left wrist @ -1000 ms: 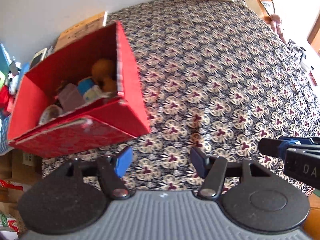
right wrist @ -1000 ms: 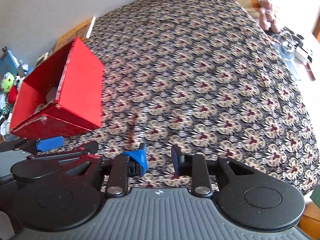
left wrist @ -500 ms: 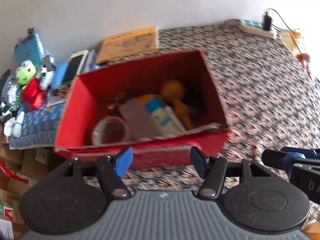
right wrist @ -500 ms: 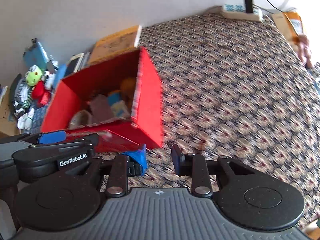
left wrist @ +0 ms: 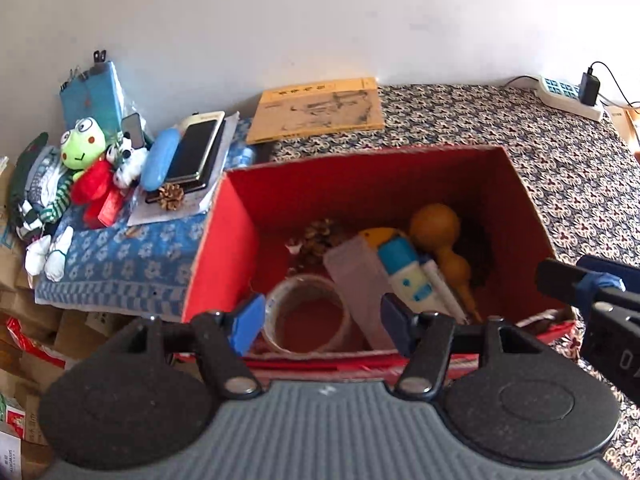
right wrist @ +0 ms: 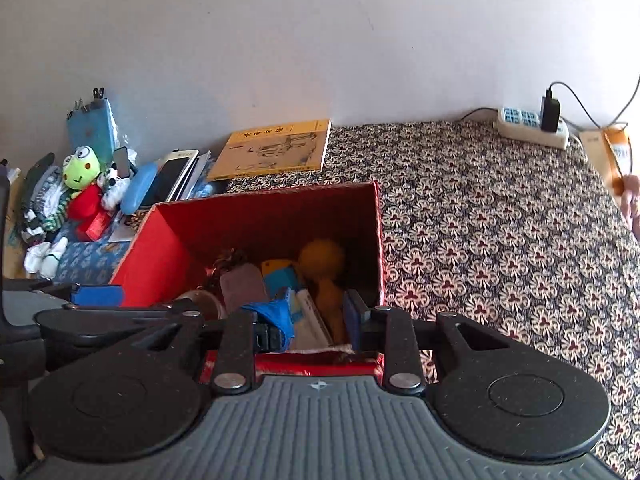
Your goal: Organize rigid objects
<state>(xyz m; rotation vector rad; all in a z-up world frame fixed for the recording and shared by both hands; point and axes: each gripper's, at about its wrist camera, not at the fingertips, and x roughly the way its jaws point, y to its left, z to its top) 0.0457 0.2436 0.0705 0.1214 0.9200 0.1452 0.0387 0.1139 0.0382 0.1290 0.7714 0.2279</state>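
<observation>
At the far left, a green frog plush toy (left wrist: 82,145) lies among clutter on a blue floral cloth (left wrist: 116,264), with a black smartphone (left wrist: 195,152) and a small brown pine cone (left wrist: 170,196) beside it. Behind them, a yellow paperback book (left wrist: 318,110) rests against the wall. The open red cardboard box (left wrist: 224,248) sits on the dark flower-patterned surface (left wrist: 572,168), and it holds the rigid objects: a clear roll of tape (left wrist: 306,314) at its near left, a frosted grey rectangular case (left wrist: 354,280) beside it, a blue-and-white plastic toy (left wrist: 404,268), and an orange gourd (left wrist: 438,232) toward the right wall. The left gripper (left wrist: 322,320) hovers over the box's near edge, jaws spread wide and empty. The right gripper (right wrist: 318,312) hangs above the box's right half, jaws parted with nothing between them. At the far right, a white power strip (right wrist: 532,126) with a black plug lies by the wall.
</observation>
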